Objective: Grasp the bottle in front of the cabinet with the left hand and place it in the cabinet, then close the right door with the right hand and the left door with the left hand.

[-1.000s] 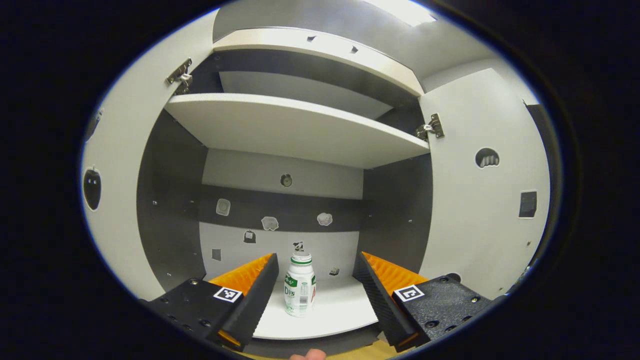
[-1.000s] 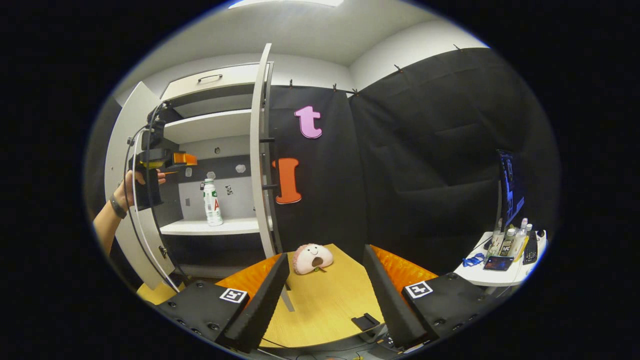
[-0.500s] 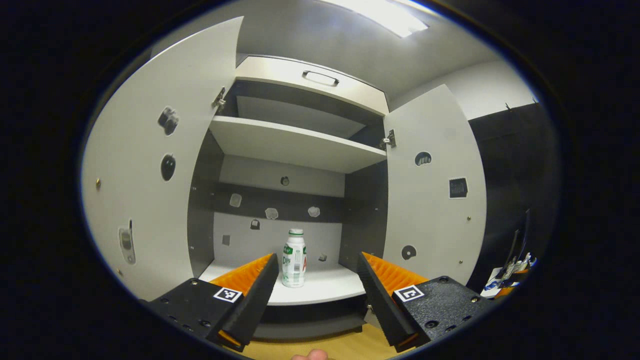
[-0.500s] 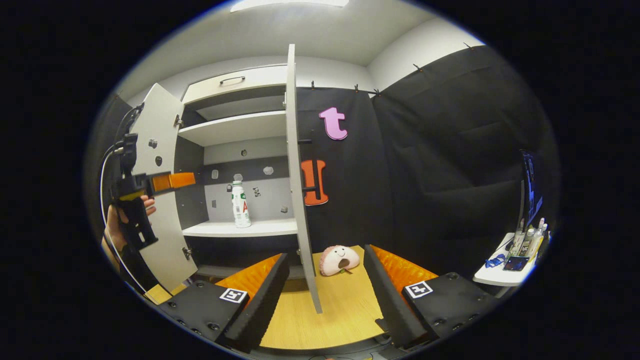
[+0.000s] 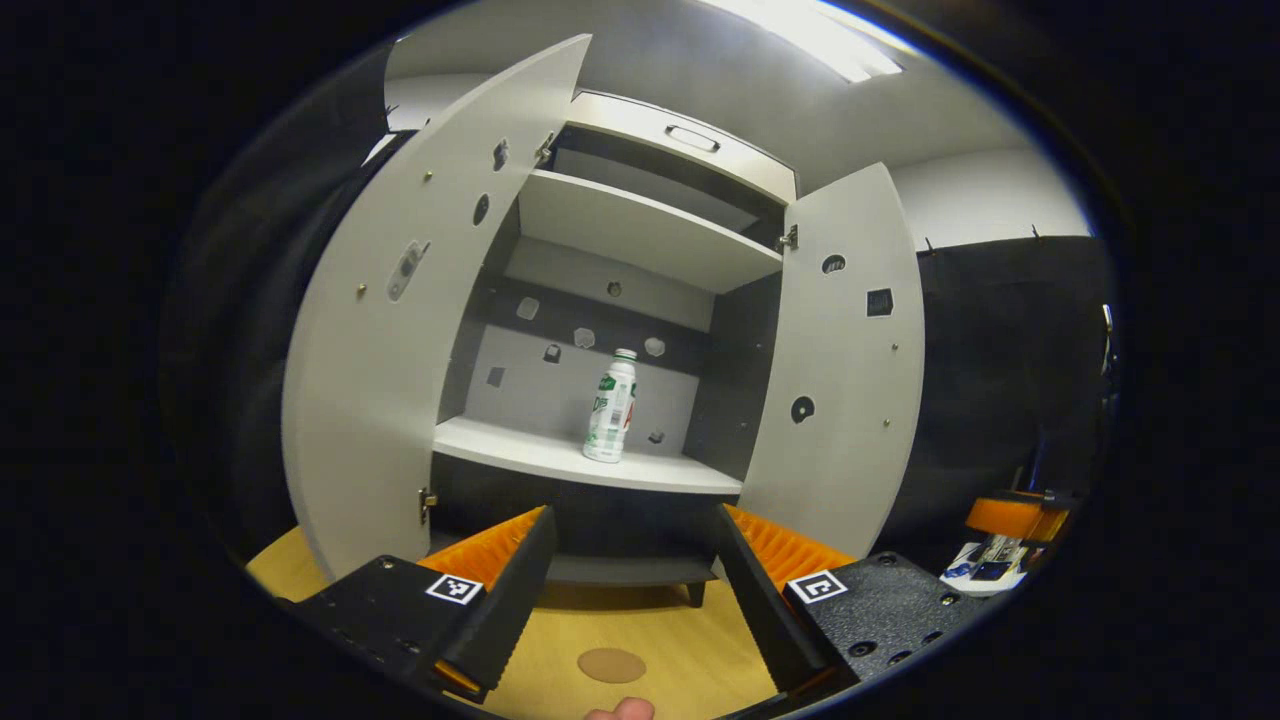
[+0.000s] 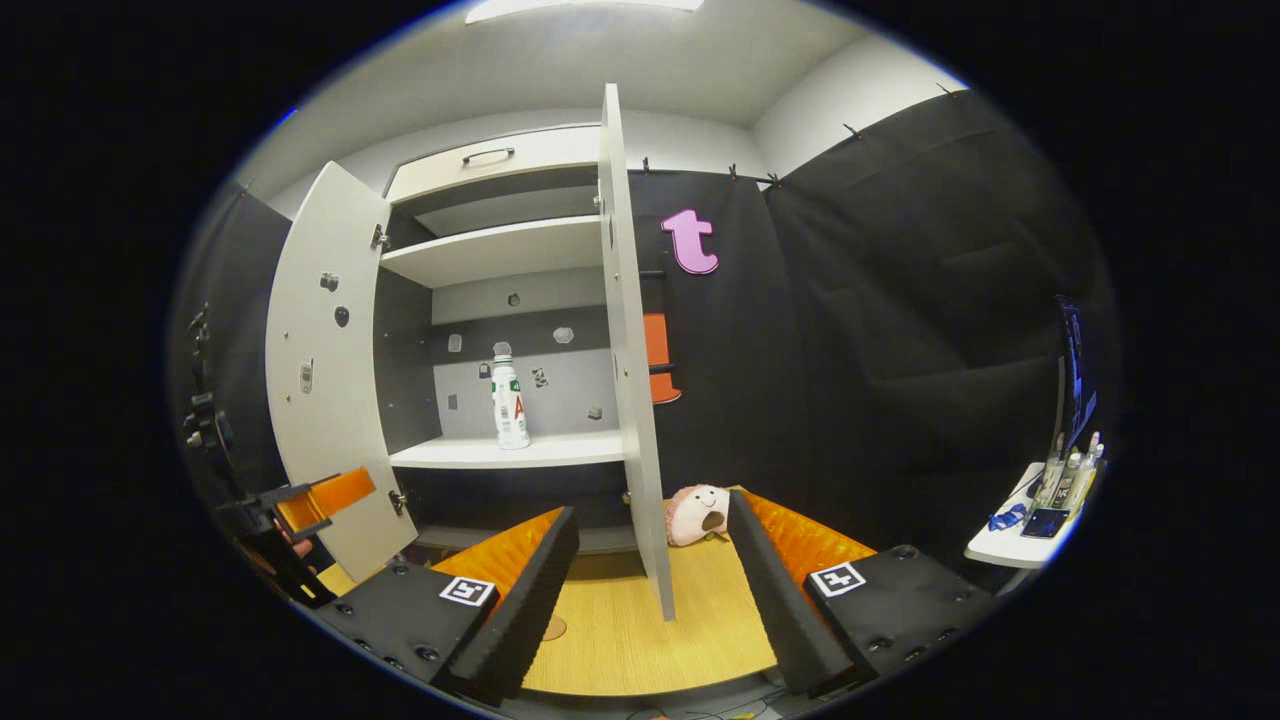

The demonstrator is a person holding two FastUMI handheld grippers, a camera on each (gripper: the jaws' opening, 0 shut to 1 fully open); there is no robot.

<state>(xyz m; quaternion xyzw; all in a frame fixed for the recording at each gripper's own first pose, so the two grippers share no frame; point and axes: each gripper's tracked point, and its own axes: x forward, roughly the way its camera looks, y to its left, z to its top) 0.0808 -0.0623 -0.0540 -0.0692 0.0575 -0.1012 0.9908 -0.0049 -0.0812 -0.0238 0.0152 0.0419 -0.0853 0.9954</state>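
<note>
A white bottle (image 5: 610,407) with a green cap stands upright on the lower shelf (image 5: 560,462) of the open cabinet; the right gripper view has the bottle (image 6: 508,403) too. Both doors stand open: the left door (image 5: 400,330) and the right door (image 5: 840,360). My left gripper (image 5: 632,580) is open and empty, low over the wooden table, well back from the cabinet. My right gripper (image 6: 652,580) is open and empty, and the right door's edge (image 6: 635,400) rises just ahead between its fingers. The left gripper (image 6: 300,505) also appears far left in the right gripper view.
A pink plush toy (image 6: 697,512) lies on the wooden table (image 6: 620,640) beside the right door. A small white side table (image 6: 1030,520) with bottles and devices stands far right. An upper shelf (image 5: 640,225) and a drawer (image 5: 690,140) sit above.
My left gripper has pulled back and down out of the cabinet, leaving the bottle on the shelf. The right gripper has shifted toward the right door's edge.
</note>
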